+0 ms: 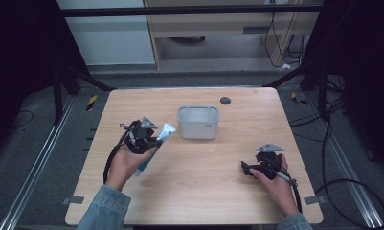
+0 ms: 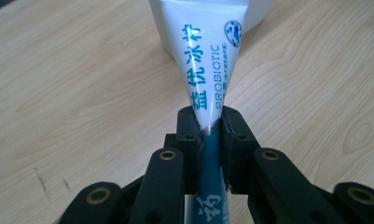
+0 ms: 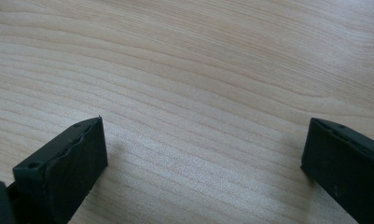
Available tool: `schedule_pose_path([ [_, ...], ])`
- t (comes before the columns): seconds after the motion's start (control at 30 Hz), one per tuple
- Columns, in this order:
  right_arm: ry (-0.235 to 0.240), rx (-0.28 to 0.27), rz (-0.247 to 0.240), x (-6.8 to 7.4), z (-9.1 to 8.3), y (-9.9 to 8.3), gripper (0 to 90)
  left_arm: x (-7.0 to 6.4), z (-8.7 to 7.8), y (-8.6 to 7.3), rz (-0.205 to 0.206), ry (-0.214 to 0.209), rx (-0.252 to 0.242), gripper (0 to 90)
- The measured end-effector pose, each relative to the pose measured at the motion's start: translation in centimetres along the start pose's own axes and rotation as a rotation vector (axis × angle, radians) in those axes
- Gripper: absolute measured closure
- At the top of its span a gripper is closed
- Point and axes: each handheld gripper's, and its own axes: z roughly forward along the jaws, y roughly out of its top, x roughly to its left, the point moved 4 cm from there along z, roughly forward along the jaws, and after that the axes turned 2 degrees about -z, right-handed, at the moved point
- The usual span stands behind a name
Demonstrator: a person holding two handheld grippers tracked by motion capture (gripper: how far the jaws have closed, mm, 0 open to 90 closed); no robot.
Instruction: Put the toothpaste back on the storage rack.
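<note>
High view: the left gripper (image 1: 153, 140) sits left of centre in the frame, held in the person's left hand (image 1: 125, 163), whose denim sleeve (image 1: 103, 208) enters from the bottom edge. Its jaws are pressed onto a white and teal tube (image 1: 157, 143), which runs diagonally from lower left to upper right, the flat crimped end toward the upper right, just beside the lower left corner of a grey rectangular bin (image 1: 197, 122). The bin stands upright and open near the middle of the wooden table (image 1: 199, 191); tube and bin look apart, though the gap is small. Left gripper view: the gripper (image 2: 208, 122) pinches the tube (image 2: 201, 60) at the boundary between its white part and its teal part, one jaw on each side, the white part fanning out toward the top of the frame with blue characters and the word PROBIOTIC printed along it. Whether the tube's lower end touches the table cannot be told. The right gripper (image 1: 249, 168) lies in the lower right of the high view, held in the right hand (image 1: 276, 184), well apart from the tube and bin. Right gripper view: its jaws (image 3: 205, 154) are spread wide over bare wood grain with nothing between them. A small dark round disc (image 1: 225, 100) sits in the tabletop above the bin.
</note>
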Motion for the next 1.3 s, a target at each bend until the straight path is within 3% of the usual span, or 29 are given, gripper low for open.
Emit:
schedule_pose_path([
  [0.27, 0.001, 0.001, 0.000, 0.0, 0.0, 0.0, 0.5, -0.4, -0.4, 2.0, 0.009, 0.002, -0.038, 78.9],
  [0.47, -0.002, 0.000, 0.004, 0.1, -0.1, 0.0, 0.6, -0.6, -0.7, 3.6, -0.004, -0.035, -0.074, 78.9],
  [0.8, 0.004, 0.004, 0.005, 0.1, -0.1, -0.1, 0.4, -1.7, -1.2, 6.7, 0.037, -0.043, -0.121, 79.0],
  [1.13, 0.005, 0.003, 0.008, 0.2, -0.1, -0.1, 0.4, -3.6, -0.4, 8.5, 0.070, -0.062, -0.135, 78.9],
  [1.3, 0.004, 0.003, 0.008, 0.1, -0.1, -0.1, 0.4, -3.9, 0.2, 9.2, 0.076, -0.063, -0.135, 78.9],
])
